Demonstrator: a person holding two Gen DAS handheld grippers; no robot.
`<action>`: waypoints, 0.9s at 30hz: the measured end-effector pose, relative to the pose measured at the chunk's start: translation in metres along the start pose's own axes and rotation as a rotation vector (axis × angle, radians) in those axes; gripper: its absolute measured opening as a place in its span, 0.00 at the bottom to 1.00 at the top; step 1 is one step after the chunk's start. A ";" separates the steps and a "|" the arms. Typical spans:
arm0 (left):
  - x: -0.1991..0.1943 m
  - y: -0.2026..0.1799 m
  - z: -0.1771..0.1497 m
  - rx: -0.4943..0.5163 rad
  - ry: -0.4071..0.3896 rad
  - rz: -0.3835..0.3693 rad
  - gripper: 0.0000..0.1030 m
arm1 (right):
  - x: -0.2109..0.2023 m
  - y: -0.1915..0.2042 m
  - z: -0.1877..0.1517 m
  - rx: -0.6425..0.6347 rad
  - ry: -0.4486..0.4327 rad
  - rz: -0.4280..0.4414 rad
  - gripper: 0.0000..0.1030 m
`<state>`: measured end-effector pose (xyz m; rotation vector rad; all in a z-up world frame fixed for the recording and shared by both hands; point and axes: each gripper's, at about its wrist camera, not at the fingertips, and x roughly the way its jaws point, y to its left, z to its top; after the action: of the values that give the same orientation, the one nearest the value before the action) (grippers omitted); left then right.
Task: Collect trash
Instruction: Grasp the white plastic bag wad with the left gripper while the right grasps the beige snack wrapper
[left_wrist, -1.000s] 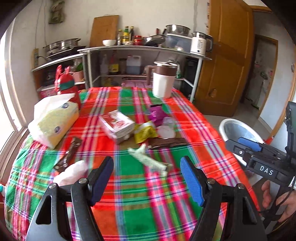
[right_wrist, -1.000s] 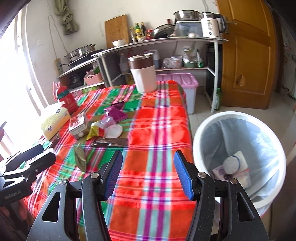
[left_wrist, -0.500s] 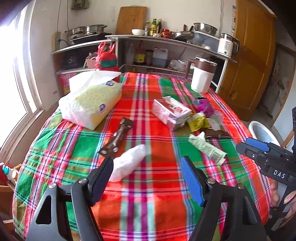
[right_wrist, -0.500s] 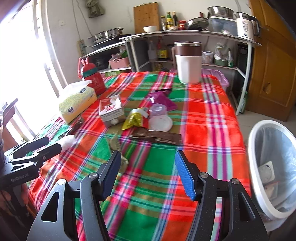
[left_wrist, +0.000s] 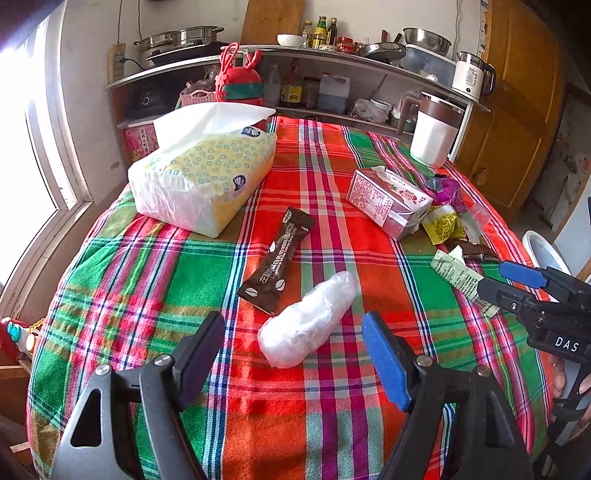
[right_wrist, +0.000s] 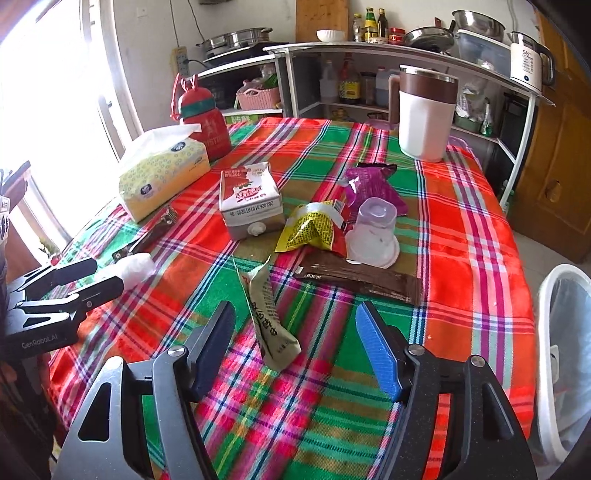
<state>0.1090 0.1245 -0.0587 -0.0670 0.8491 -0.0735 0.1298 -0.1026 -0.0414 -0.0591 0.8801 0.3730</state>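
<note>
Bin (right_wrist: 546, 295) half cut off at frame edge; left claw (left_wrist: 293, 363) and right claw (right_wrist: 295, 345) wide open, empty

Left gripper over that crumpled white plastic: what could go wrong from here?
1. The left gripper is open around the crumpled white plastic; soft film may squash and slip from the pads.
2. The brown coffee sachet lies touching the plastic, so it might get pinched or dragged too.
3. The bin sits off the table's far side, by the right gripper: a long carry, easy to drop.
</note>
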 end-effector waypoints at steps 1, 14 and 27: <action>0.002 -0.001 0.000 0.002 0.008 -0.005 0.76 | 0.002 0.000 0.001 -0.002 0.004 -0.001 0.67; 0.013 -0.009 0.003 0.009 0.028 -0.040 0.73 | 0.023 0.007 0.003 -0.040 0.066 -0.011 0.66; 0.015 -0.026 0.004 0.050 0.033 -0.037 0.49 | 0.021 0.009 0.003 -0.038 0.051 0.003 0.36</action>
<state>0.1204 0.0973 -0.0651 -0.0347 0.8789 -0.1302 0.1408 -0.0876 -0.0550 -0.1022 0.9236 0.3927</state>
